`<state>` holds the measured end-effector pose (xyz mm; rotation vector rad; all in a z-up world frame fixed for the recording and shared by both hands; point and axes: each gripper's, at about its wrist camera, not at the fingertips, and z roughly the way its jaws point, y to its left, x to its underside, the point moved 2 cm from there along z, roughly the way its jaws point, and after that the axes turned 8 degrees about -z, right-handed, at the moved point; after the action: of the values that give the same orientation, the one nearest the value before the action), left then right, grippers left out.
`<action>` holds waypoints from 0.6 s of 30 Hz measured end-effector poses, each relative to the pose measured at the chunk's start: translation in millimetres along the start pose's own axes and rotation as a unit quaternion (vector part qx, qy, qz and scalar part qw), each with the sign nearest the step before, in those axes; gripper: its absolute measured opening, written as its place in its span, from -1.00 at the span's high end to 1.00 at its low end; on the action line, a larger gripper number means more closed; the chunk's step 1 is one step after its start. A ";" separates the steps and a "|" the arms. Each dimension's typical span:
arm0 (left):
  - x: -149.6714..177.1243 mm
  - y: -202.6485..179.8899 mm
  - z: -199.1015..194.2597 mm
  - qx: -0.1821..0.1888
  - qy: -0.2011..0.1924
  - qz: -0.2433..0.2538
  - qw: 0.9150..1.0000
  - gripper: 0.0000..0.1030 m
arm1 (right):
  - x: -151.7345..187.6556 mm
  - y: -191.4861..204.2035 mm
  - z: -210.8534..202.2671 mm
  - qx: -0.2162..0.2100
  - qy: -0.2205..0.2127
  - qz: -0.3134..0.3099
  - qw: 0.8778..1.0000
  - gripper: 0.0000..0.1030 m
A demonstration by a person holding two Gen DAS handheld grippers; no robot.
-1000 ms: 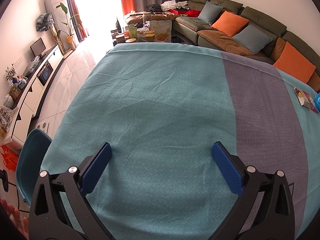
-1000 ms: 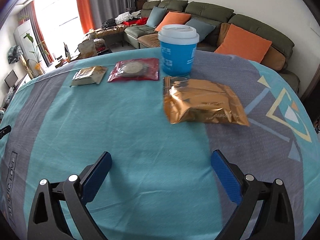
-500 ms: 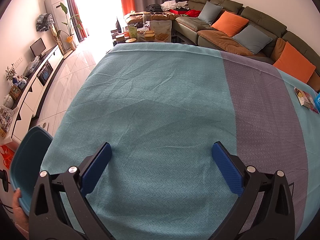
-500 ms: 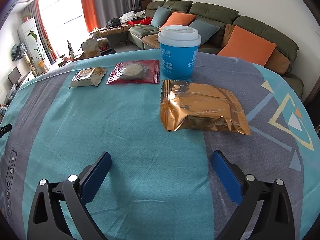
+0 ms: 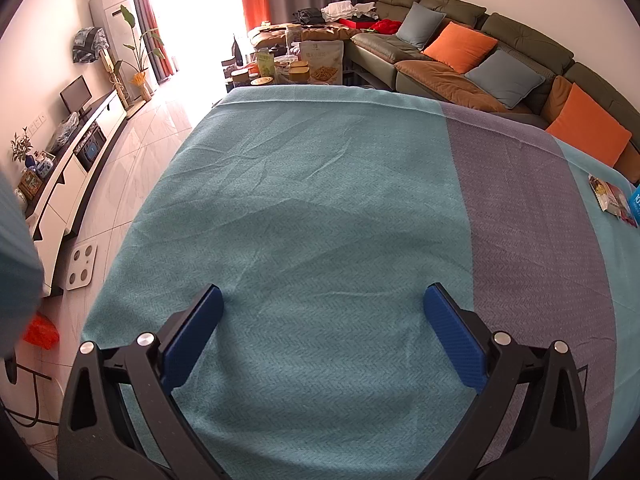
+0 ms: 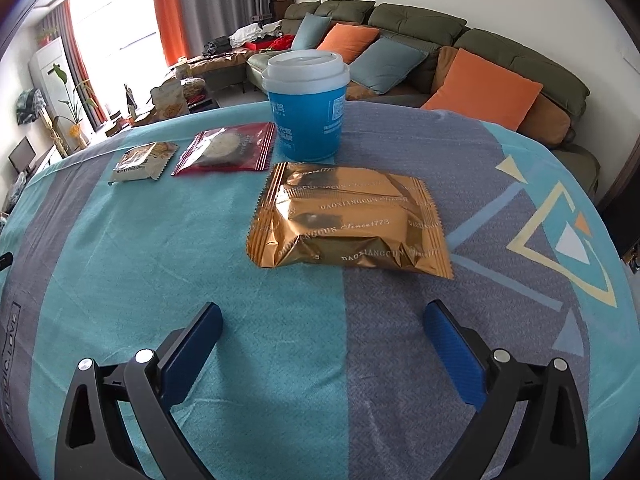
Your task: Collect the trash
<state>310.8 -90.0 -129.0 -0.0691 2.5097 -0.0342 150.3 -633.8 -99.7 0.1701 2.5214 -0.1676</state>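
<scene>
In the right wrist view a gold foil snack packet (image 6: 348, 220) lies flat on the cloth just ahead of my right gripper (image 6: 322, 316), which is open and holds nothing. Behind the packet stands a blue cup with a white lid (image 6: 306, 106). Left of the cup lie a red wrapper (image 6: 228, 150) and a small beige wrapper (image 6: 142, 156). My left gripper (image 5: 322, 300) hovers open over bare teal tablecloth (image 5: 320, 184). At the far right edge of the left wrist view, small wrappers (image 5: 610, 198) and a sliver of the blue cup (image 5: 635, 204) show.
A blurred teal object (image 5: 16, 248) fills the left edge of the left wrist view, beside the table. Beyond the table stand a green sofa with orange cushions (image 6: 480, 88), a cluttered coffee table (image 5: 288, 66) and a white TV cabinet (image 5: 76, 168). A white scale (image 5: 82, 264) lies on the floor.
The right gripper has moved closer to the gold packet and cup. The teal object at the left of the left wrist view has risen and come nearer, now blurred; the hand under it is gone from view.
</scene>
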 end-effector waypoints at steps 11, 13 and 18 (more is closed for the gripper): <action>0.3 -0.3 -0.2 0.000 0.000 0.000 1.000 -0.92 | 0.2 0.9 0.2 0.000 0.000 0.000 1.000 -0.90; 0.3 -0.3 -0.3 0.000 0.000 0.000 1.000 -0.92 | 0.5 1.0 0.2 0.000 0.000 0.000 1.000 -0.90; -0.1 0.0 0.3 0.000 0.000 0.000 1.000 -0.92 | 0.6 0.9 0.3 0.000 0.000 0.000 1.000 -0.90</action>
<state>311.0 -90.0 -129.2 -0.0693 2.5103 -0.0341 150.1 -632.9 -100.3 0.1710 2.5211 -0.1671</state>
